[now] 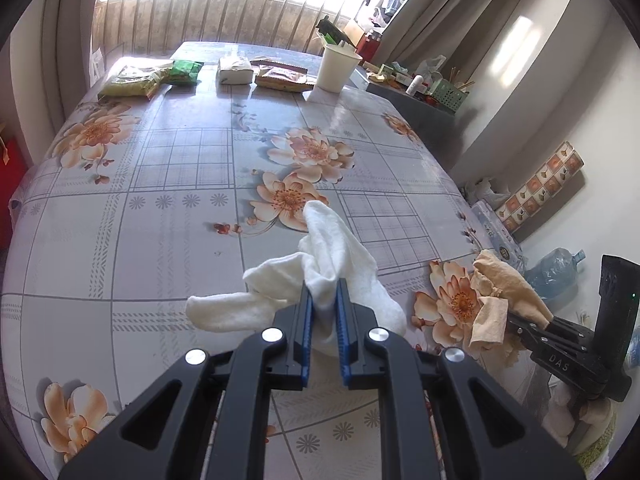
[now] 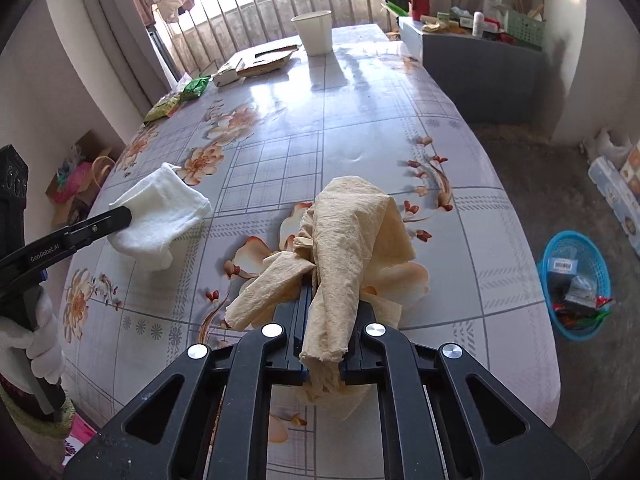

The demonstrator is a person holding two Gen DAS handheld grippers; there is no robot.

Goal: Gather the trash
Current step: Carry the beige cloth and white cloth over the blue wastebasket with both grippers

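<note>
My left gripper (image 1: 325, 289) is shut on a crumpled white paper towel (image 1: 336, 252) and holds it just above the floral tablecloth (image 1: 180, 208). My right gripper (image 2: 328, 300) is shut on a crumpled tan paper towel (image 2: 352, 232) over the table's near right part. The tan towel also shows in the left wrist view (image 1: 504, 284), at the right gripper's tip (image 1: 516, 320). The white towel shows in the right wrist view (image 2: 160, 216), in the left gripper (image 2: 124, 214). A blue trash basket (image 2: 554, 254) with wrappers stands on the floor to the right of the table.
At the table's far end stand a white paper cup (image 1: 336, 66), snack packets (image 1: 132, 82), a tissue pack (image 1: 234, 70) and a flat box (image 1: 280, 76). A grey cabinet (image 2: 480, 64) with clutter stands far right. A water jug (image 1: 556, 272) lies on the floor.
</note>
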